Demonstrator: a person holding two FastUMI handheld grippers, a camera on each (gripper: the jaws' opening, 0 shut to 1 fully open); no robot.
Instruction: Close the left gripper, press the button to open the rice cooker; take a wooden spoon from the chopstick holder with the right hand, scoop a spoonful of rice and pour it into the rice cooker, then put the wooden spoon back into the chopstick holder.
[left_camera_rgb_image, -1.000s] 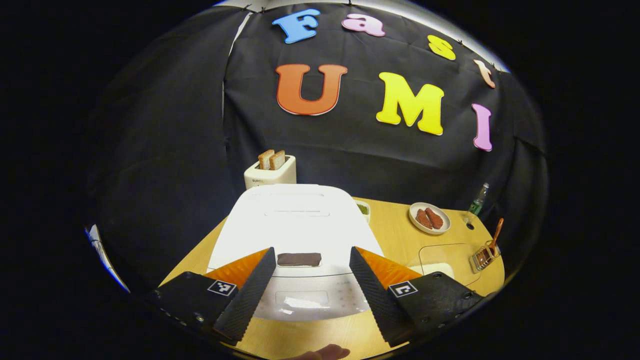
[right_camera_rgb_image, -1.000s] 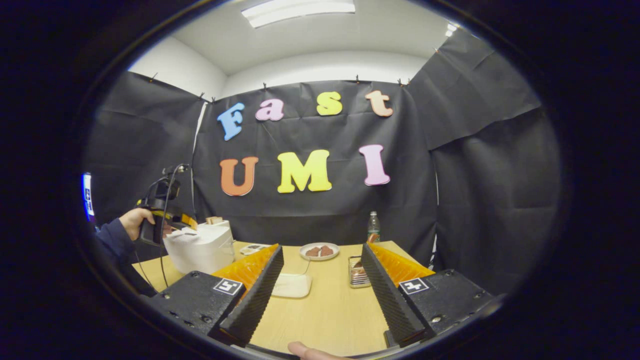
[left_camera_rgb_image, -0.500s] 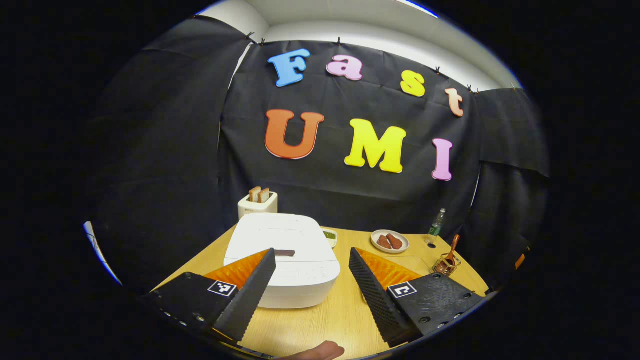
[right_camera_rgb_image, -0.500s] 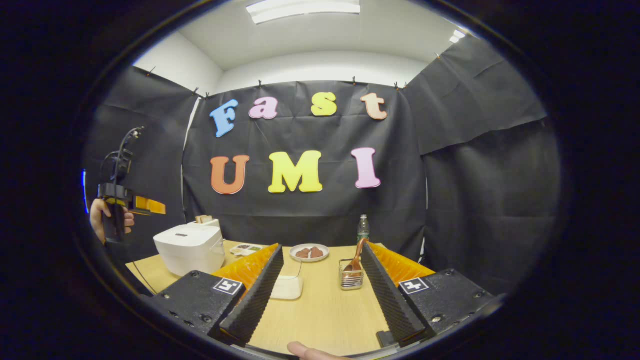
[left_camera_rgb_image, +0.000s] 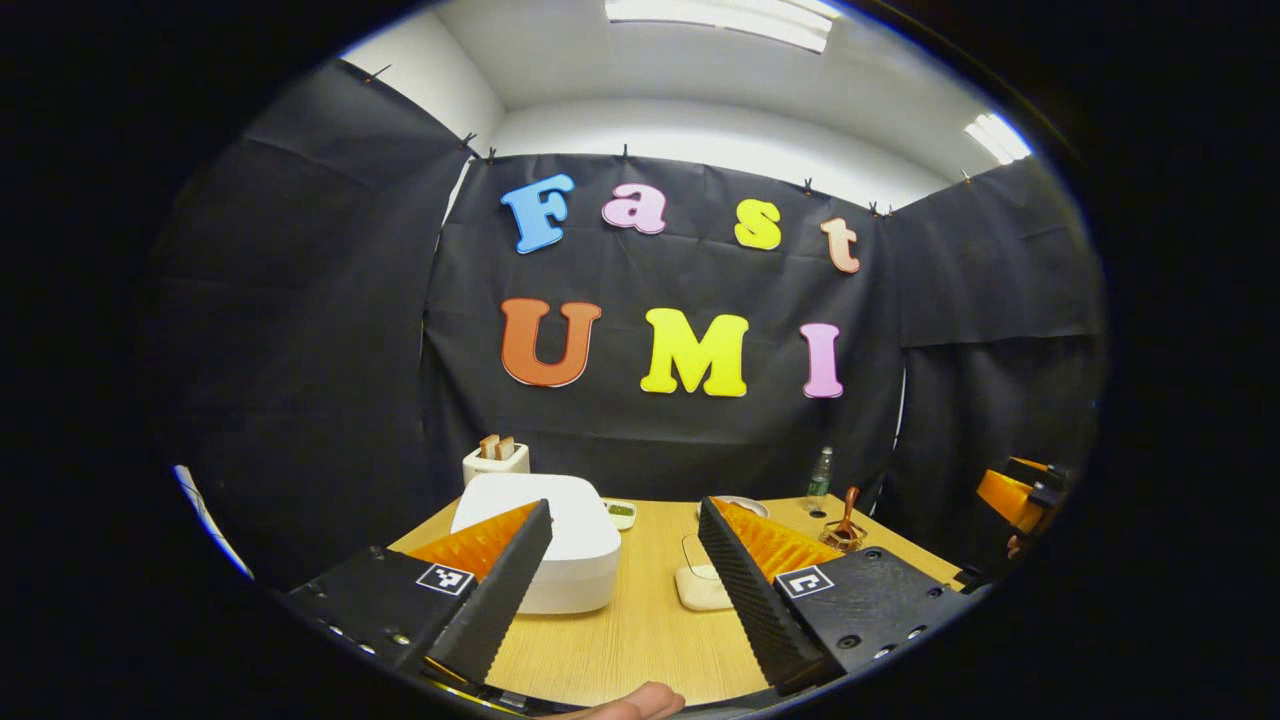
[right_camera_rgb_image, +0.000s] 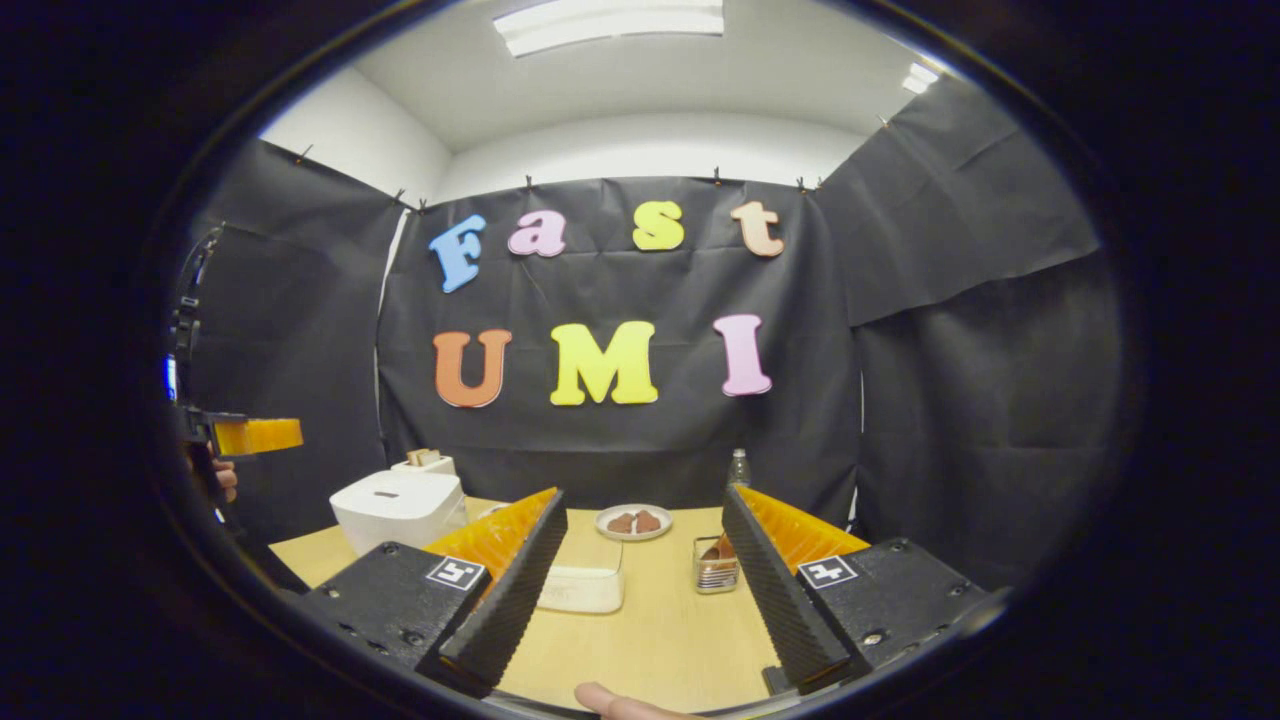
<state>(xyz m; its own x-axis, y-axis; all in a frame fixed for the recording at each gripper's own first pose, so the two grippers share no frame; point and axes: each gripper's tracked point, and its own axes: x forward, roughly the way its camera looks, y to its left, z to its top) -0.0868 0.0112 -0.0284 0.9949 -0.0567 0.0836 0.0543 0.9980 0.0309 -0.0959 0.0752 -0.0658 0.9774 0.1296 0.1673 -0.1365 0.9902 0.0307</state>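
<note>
In the left gripper view, my left gripper (left_camera_rgb_image: 622, 570) gapes wide, empty, above the table (left_camera_rgb_image: 640, 640); the rice cooker (left_camera_rgb_image: 560, 540), lid down, sits behind its left finger. In the right gripper view, my right gripper (right_camera_rgb_image: 640, 590) is spread, empty; right of the cooker (right_camera_rgb_image: 398, 508) stands the chopstick holder (right_camera_rgb_image: 715, 572) with the wooden spoon (right_camera_rgb_image: 722, 548).

A staged recording booth rather than a home kitchen is indicated: black cloth walls (right_camera_rgb_image: 960, 380) are clipped up beneath a white ceiling with fluorescent panel lights (right_camera_rgb_image: 610, 20), and kitchen props are set out on a light wooden table (right_camera_rgb_image: 660, 640).
</note>
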